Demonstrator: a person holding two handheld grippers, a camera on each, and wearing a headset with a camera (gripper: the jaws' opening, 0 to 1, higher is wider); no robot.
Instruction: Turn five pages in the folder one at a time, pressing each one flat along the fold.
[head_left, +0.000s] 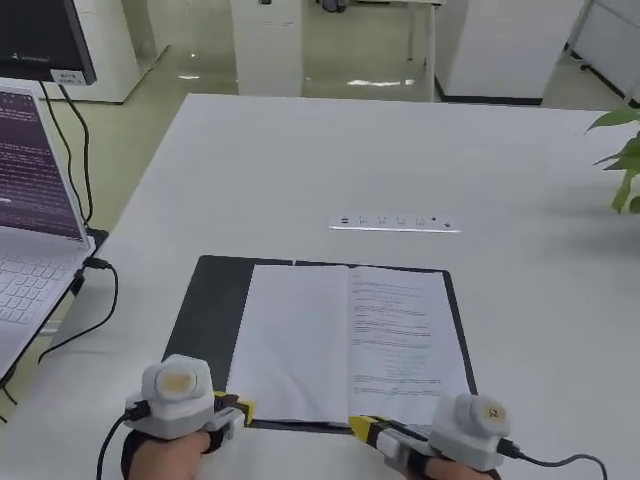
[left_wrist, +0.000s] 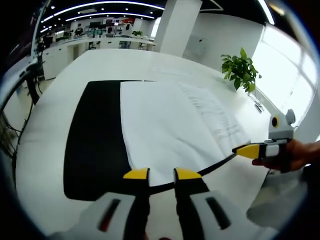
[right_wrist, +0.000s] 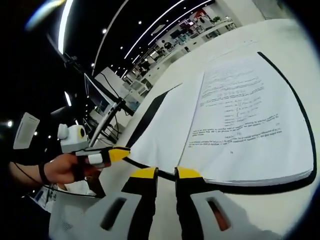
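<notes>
A black folder (head_left: 212, 310) lies open on the white table. Its left page (head_left: 290, 340) is blank and flat; its right page (head_left: 400, 330) carries printed text. My left gripper (head_left: 243, 409) rests at the folder's near edge by the blank page's corner, jaws shut on nothing (left_wrist: 161, 174). My right gripper (head_left: 360, 428) sits at the near edge below the fold, jaws shut too (right_wrist: 166, 173). Each shows in the other's view: the right gripper (left_wrist: 248, 150) and the left gripper (right_wrist: 118, 153), tips pointing toward each other.
An open laptop (head_left: 25, 230) stands at the table's left edge with a black cable (head_left: 97, 300) running beside the folder. A socket strip (head_left: 395, 223) is set in the table beyond the folder. A green plant (head_left: 625, 160) is at the right.
</notes>
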